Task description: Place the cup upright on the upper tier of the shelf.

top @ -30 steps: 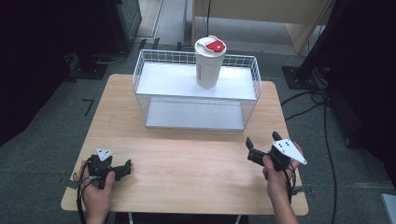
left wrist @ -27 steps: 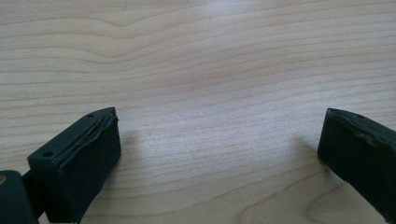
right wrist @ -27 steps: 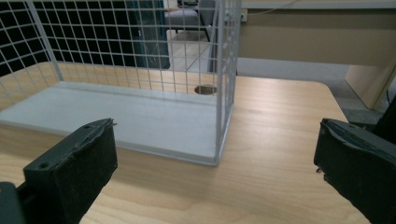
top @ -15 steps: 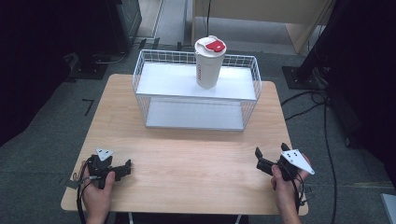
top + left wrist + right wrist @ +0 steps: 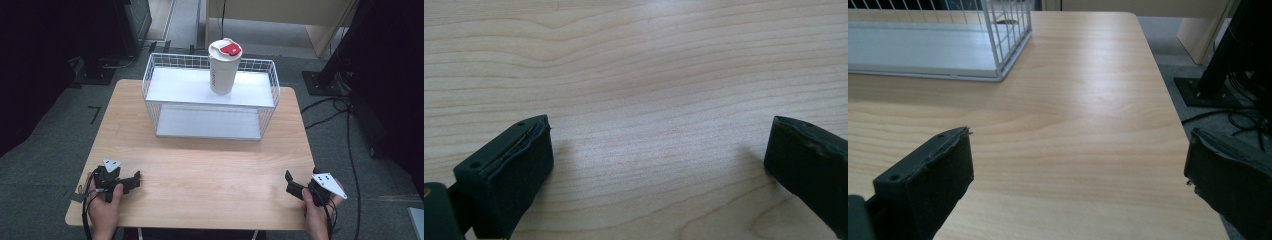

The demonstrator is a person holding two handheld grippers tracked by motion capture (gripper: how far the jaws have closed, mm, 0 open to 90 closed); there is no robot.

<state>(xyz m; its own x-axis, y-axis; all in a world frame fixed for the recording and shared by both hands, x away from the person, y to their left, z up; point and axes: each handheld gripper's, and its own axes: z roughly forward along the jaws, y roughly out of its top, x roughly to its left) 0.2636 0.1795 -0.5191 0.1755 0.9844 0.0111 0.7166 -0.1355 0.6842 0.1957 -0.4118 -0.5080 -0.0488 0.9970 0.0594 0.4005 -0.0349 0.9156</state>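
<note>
A white cup with a white and red lid (image 5: 224,67) stands upright on the top shelf of a white wire rack (image 5: 210,97) at the back of the wooden table (image 5: 200,165). My left gripper (image 5: 134,181) rests low at the table's front left, open, with bare wood between its jaws (image 5: 659,165). My right gripper (image 5: 290,183) is at the front right corner, near the table's edge, open and holding nothing (image 5: 1078,185). In the right gripper view the wire rack (image 5: 938,45) lies ahead to the left.
The rack has a lower shelf (image 5: 207,122) with nothing on it. Dark stands and cables (image 5: 345,107) sit on the grey floor to the right. A pale cabinet (image 5: 280,15) stands behind the table. The table's right edge (image 5: 1168,100) is close to my right gripper.
My right gripper has drawn back toward the front right corner of the table and sunk lower. The left gripper and the cup have stayed put.
</note>
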